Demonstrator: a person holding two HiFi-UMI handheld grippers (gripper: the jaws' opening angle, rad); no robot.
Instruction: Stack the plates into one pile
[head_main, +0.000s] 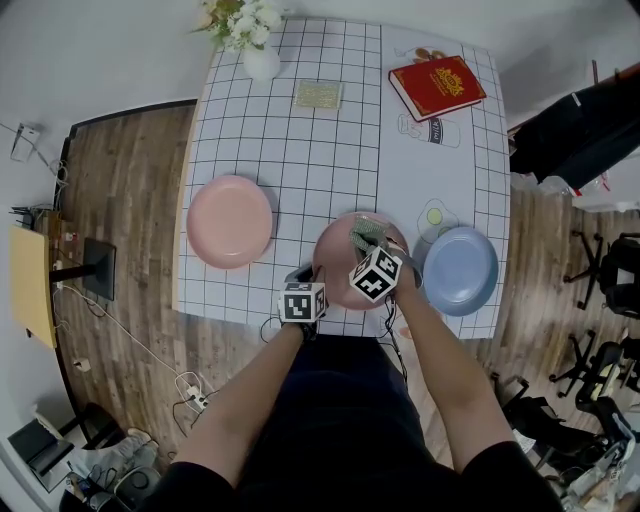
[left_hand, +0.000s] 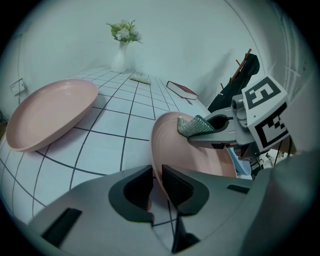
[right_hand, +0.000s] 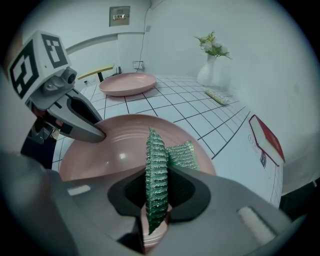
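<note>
— Green mesh cloth (right_hand: 156, 150) is pinched in my right tongs (right_hand: 157, 197), held over the near pink plate (right_hand: 110, 145). My left tongs (left_hand: 156, 184) clamp that plate's rim.
— Any stacking done?
— None, I judge. No plate rests on another. On the surface (head_main: 300, 150), the far pink plate (head_main: 229, 221) lies well to the left and the blue plate (head_main: 462, 270) just beside on the right. All the piling remains.
— Do the views differ?
— Only the head view shows the blue plate whole. Only the gripper views show each grip.
</note>
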